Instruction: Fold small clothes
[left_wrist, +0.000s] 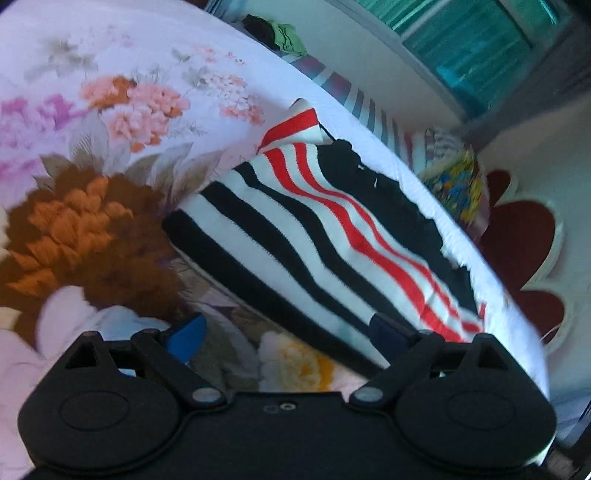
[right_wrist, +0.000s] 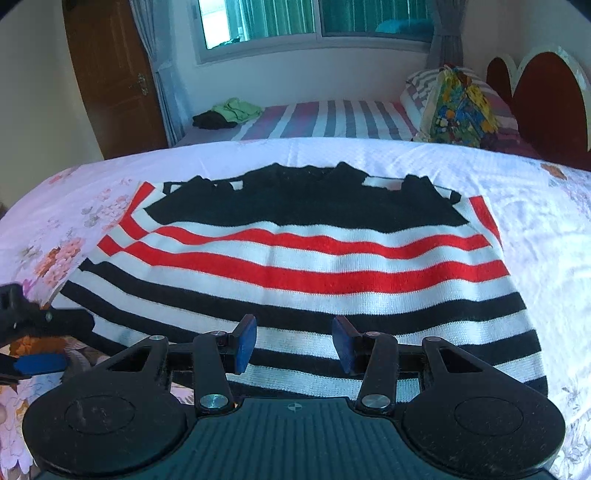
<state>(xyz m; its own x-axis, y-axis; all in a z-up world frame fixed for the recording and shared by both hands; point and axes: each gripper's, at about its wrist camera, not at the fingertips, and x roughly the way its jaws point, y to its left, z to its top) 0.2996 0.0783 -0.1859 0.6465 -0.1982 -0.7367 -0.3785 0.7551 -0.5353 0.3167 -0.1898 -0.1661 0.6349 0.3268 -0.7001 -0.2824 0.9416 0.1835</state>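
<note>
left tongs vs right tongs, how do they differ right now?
The left tongs are spread wide at the striped knit sweater's left hem corner; the right tongs gape narrower, over the middle of the hem. Left blue pads reach past the sweater's edge; right pads sit over it. Both open, gripping nothing.

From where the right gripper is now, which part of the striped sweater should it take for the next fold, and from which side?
Probably the near hem of the striped sweater, coming in low from the front edge of the bed. The sweater lies flat, its sleeves already tucked in, and its hem runs straight across just ahead of the open right gripper, so this free edge can be pinched. The left gripper is open at the left hem corner.
</note>
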